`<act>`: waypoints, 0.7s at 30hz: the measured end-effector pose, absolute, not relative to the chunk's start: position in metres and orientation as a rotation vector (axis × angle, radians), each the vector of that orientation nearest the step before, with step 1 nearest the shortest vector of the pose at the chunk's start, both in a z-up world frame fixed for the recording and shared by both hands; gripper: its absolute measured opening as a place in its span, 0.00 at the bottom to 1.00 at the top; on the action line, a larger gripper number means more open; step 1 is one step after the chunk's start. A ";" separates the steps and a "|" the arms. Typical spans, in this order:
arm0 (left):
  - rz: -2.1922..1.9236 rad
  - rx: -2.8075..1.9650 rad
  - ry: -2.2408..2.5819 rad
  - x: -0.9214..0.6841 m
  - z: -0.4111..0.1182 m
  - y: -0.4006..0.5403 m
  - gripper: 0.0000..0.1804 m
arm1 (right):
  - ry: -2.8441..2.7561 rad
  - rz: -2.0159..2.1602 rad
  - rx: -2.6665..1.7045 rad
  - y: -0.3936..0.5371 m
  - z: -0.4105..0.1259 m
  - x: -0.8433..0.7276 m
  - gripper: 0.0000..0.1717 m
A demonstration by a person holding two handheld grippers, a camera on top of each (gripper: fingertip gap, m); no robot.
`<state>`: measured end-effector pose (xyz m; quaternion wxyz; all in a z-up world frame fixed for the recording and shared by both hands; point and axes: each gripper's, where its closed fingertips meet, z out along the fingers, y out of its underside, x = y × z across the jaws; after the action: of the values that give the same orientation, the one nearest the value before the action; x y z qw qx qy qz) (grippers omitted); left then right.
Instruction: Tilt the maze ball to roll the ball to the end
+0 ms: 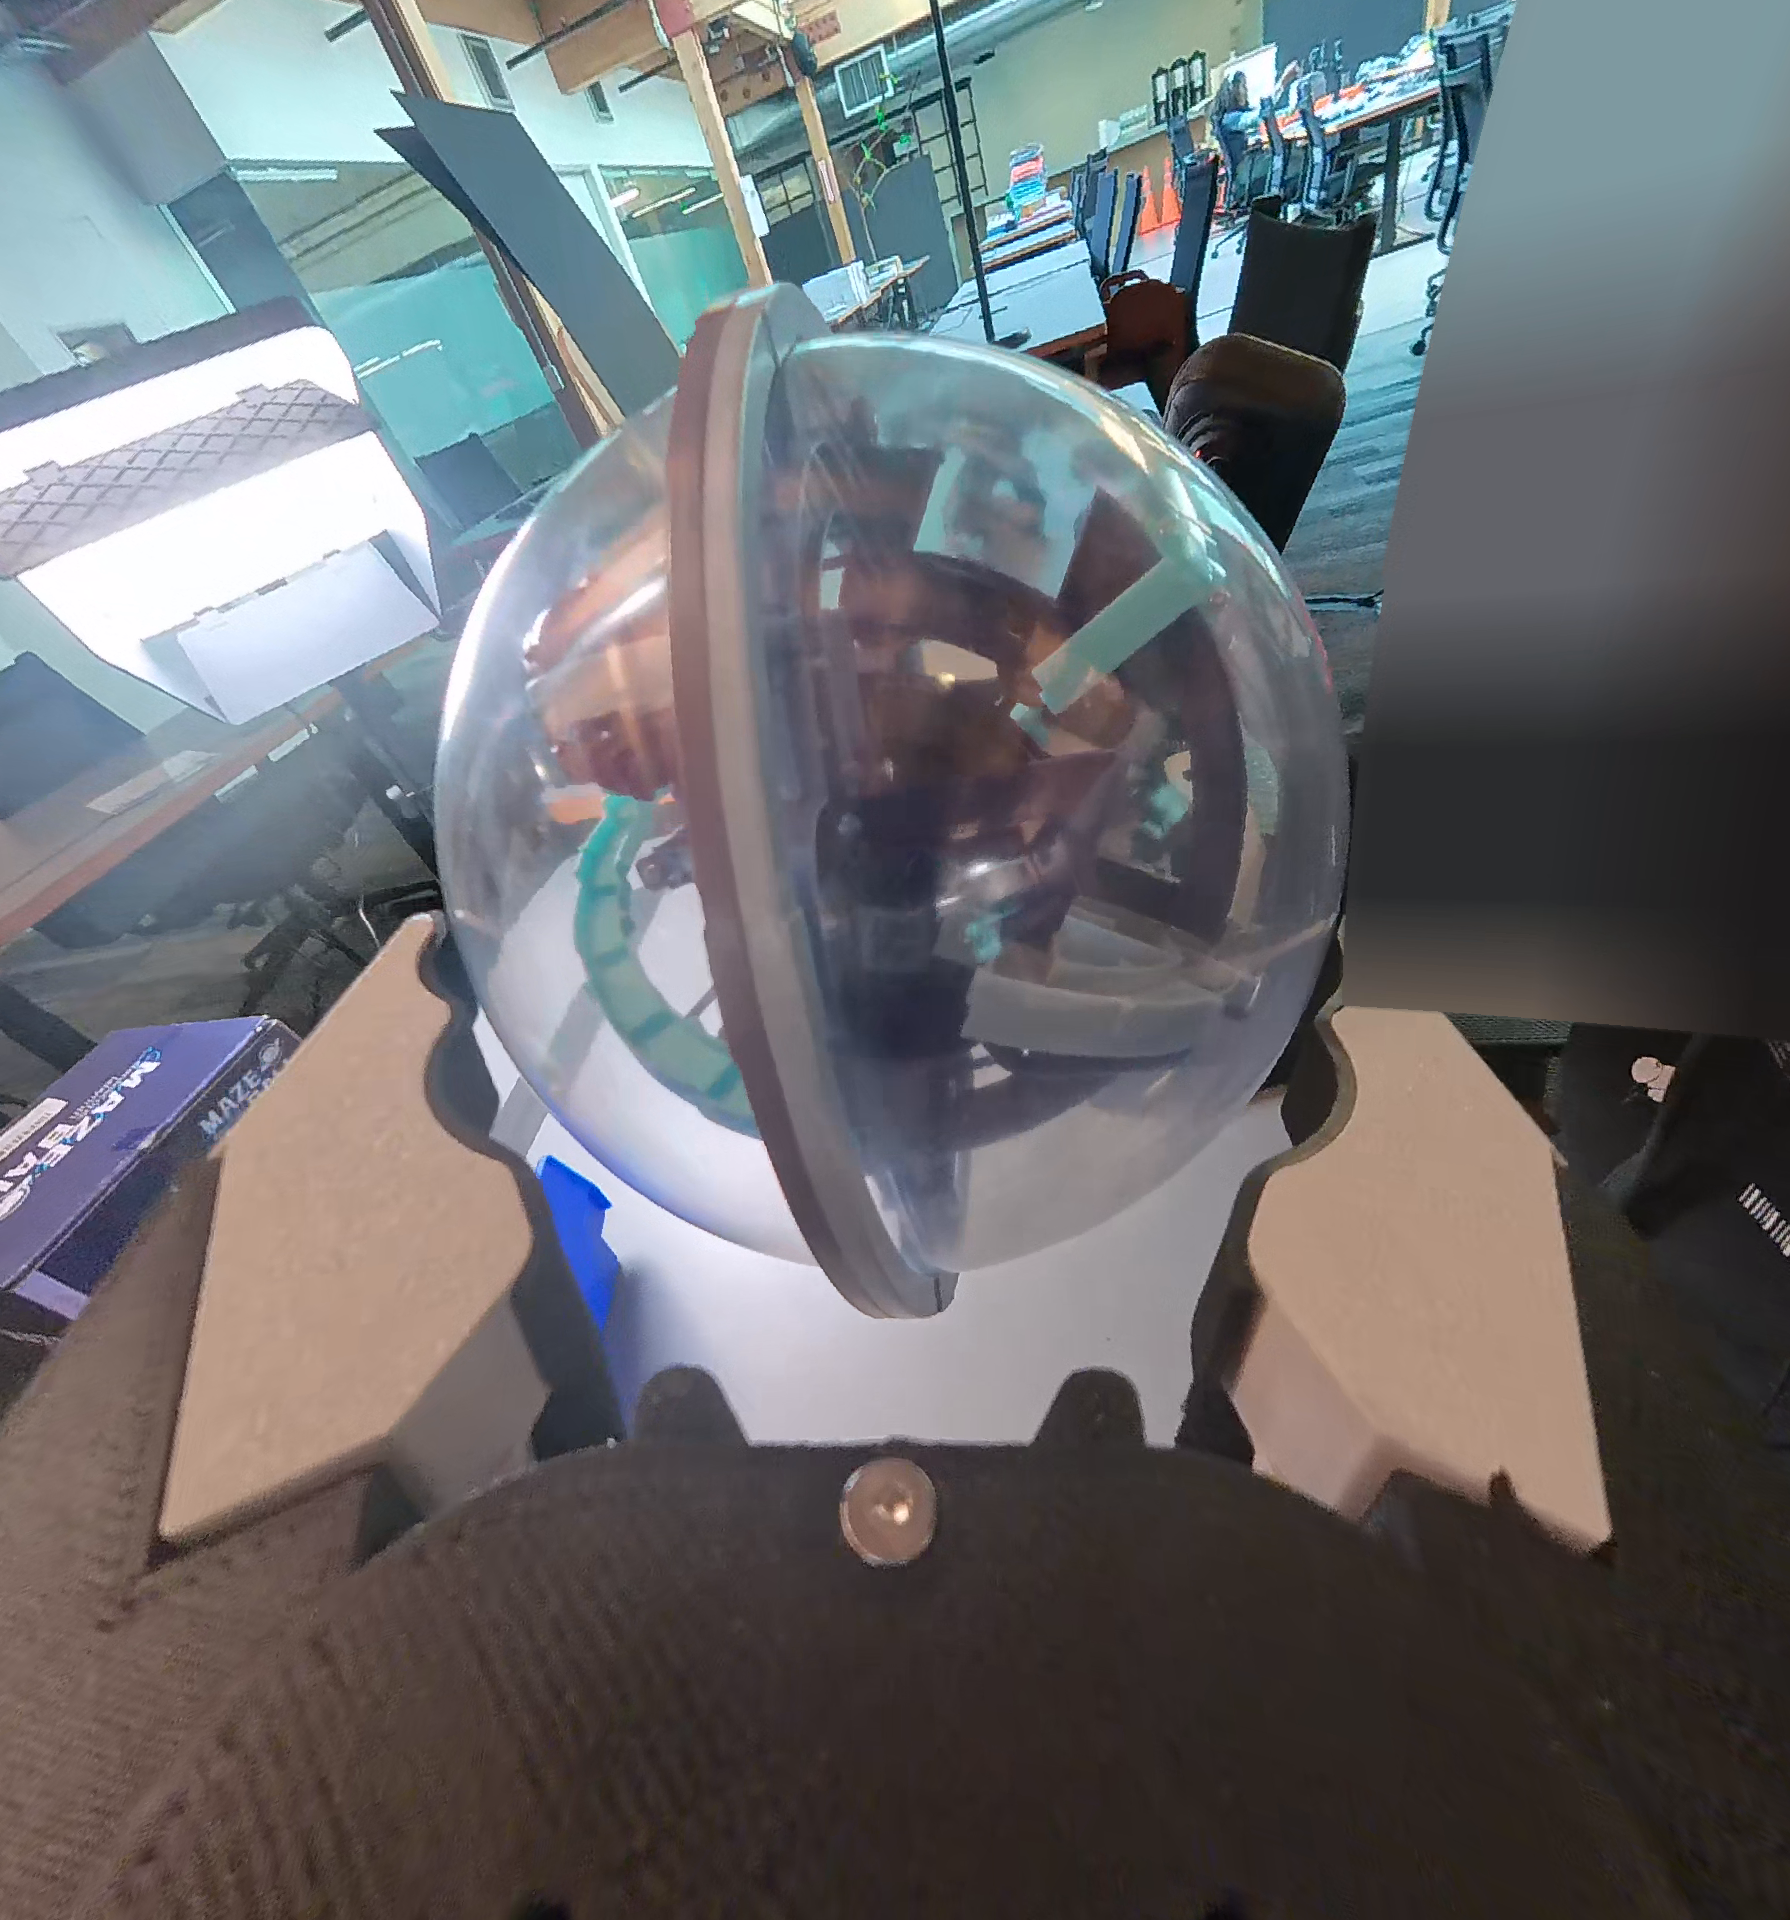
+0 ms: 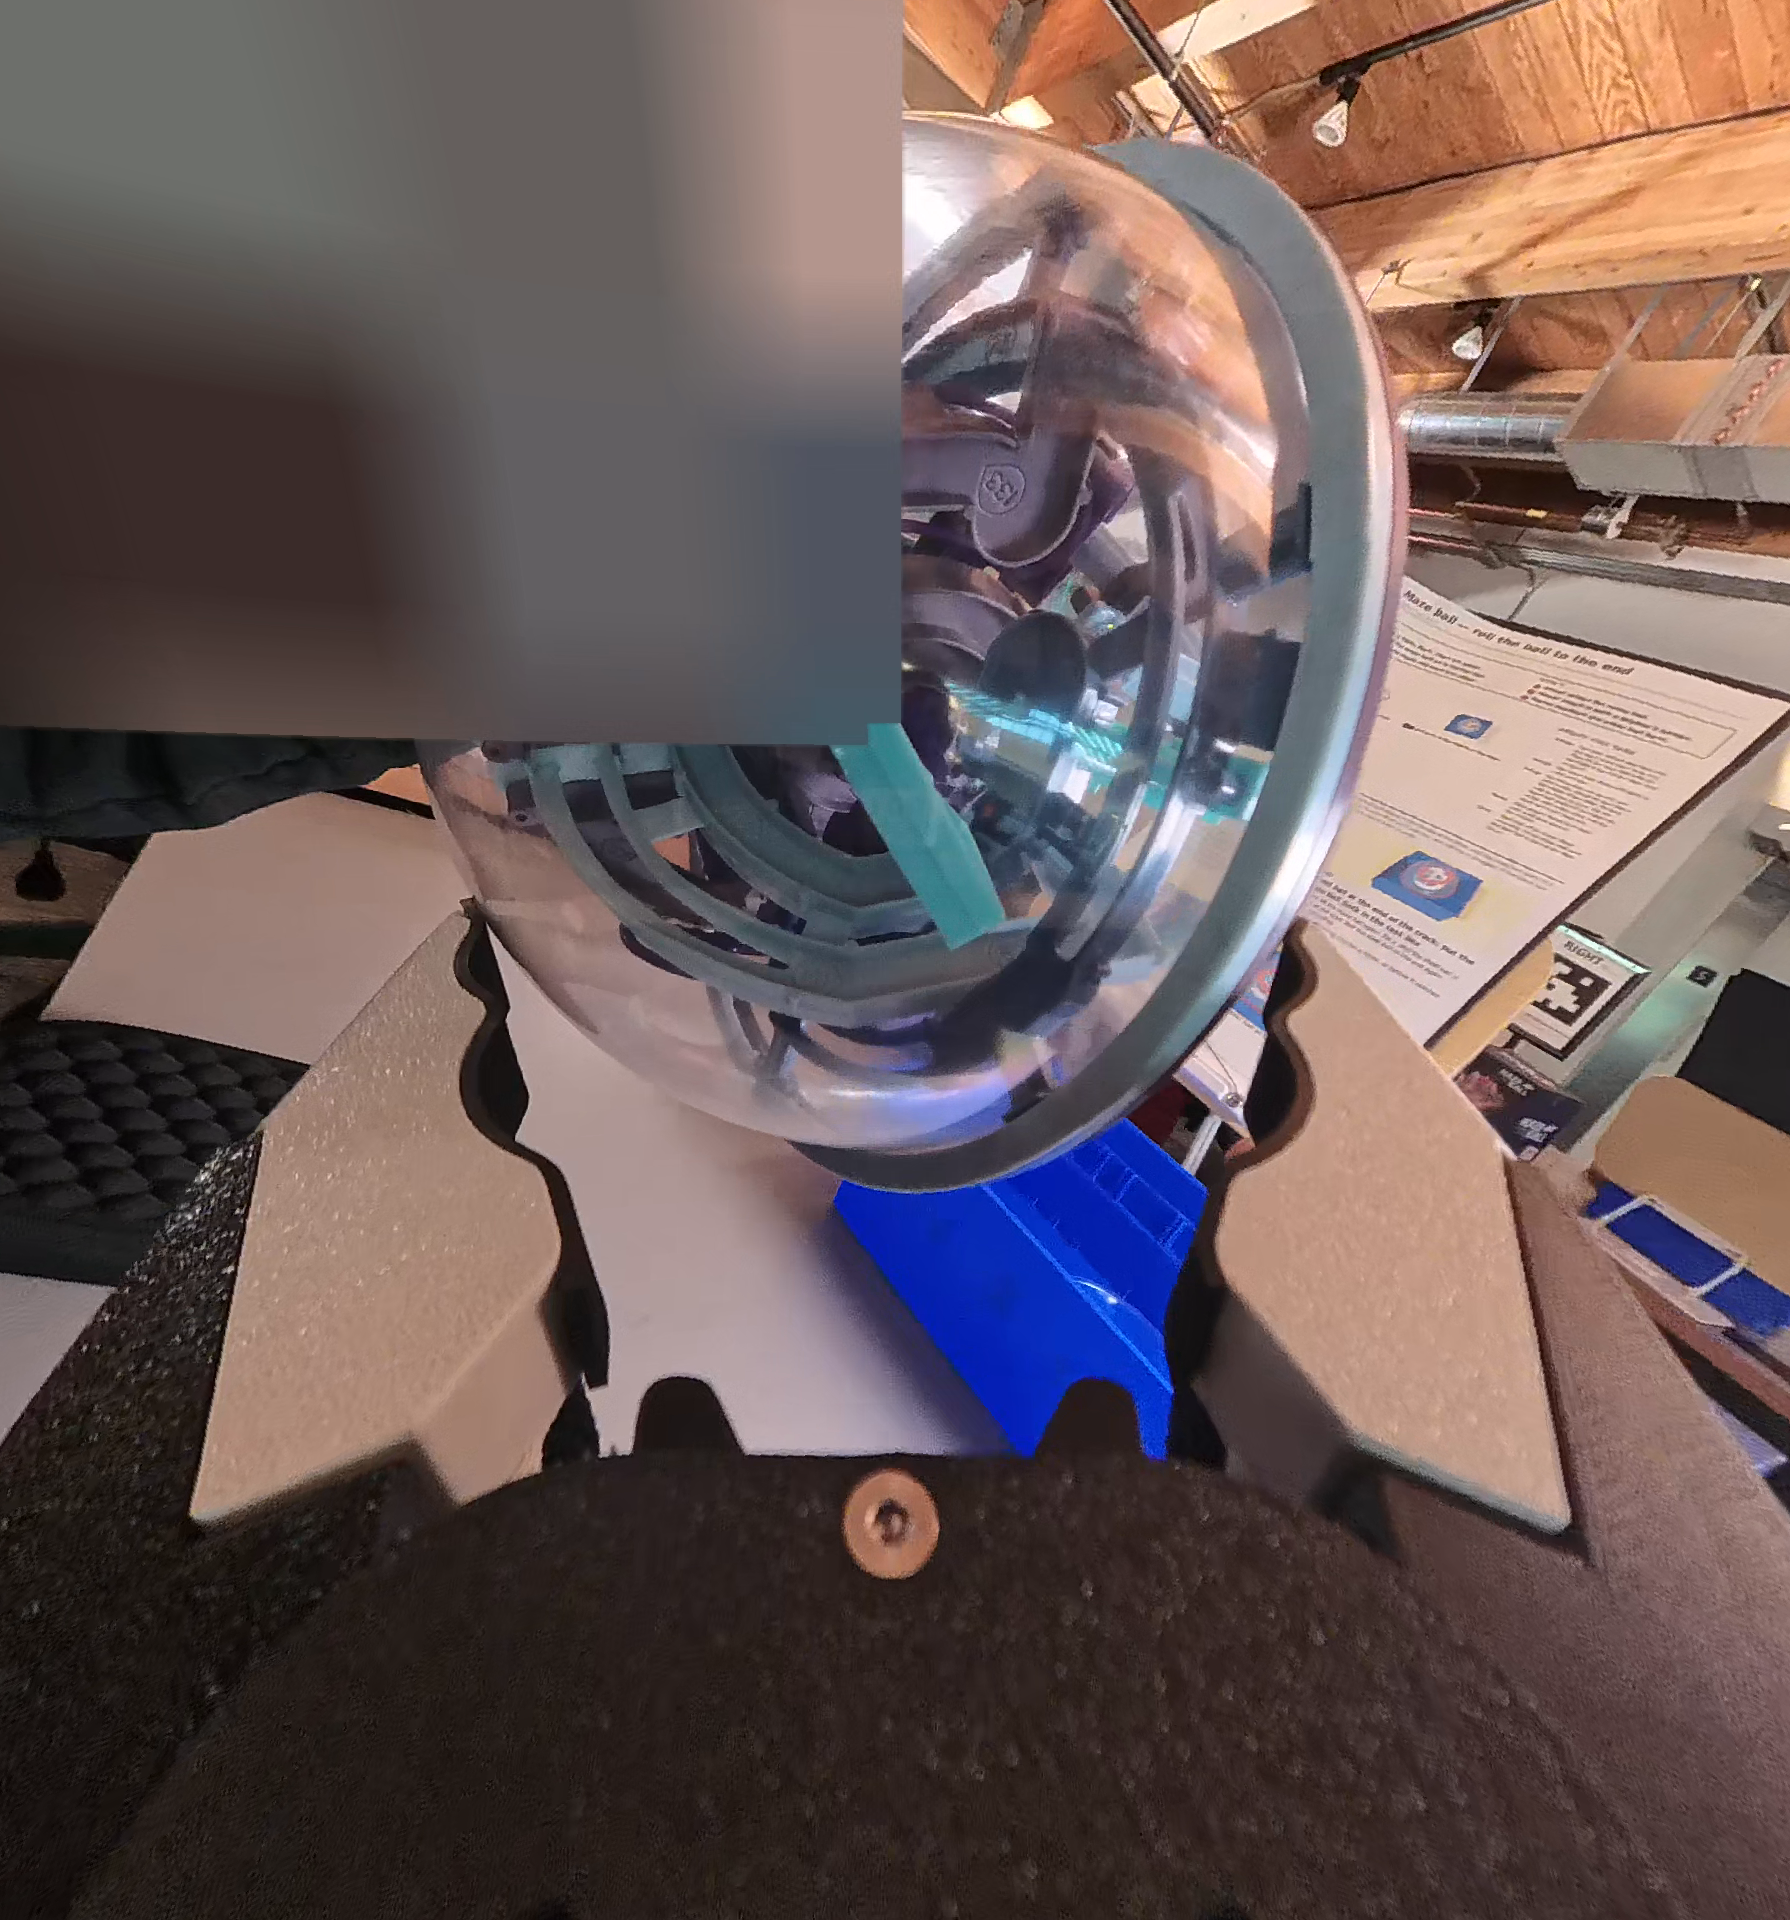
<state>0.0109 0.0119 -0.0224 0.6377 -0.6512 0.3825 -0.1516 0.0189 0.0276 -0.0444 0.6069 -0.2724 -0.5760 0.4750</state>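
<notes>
I hold the clear maze ball [image 1: 891,790] aloft over the white worktop [image 2: 278,914], clamped between my left gripper [image 1: 886,982] and right gripper [image 2: 875,961], seam tilted to steer the ball.

Each wrist camera sat behind its own gripper, looking forward, very close to the maze ball [image 1: 891,790] [image 2: 974,727], shared from opposite sides.
</notes>
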 end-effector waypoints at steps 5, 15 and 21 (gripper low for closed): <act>-0.341 -1.473 0.879 0.011 -0.020 0.011 0.85 | -1.326 1.095 -0.623 0.027 -0.042 0.019 0.82; -0.316 -1.446 0.900 0.014 -0.015 0.011 0.85 | -1.314 1.081 -0.603 0.028 -0.039 0.019 0.82; -0.331 -1.481 0.886 0.015 -0.016 0.013 0.85 | -1.306 1.112 -0.627 0.029 -0.040 0.021 0.82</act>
<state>0.0149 0.0132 -0.0158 0.6383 -0.6487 0.3882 -0.1451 0.0208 0.0292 -0.0402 0.6112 -0.2715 -0.5659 0.4821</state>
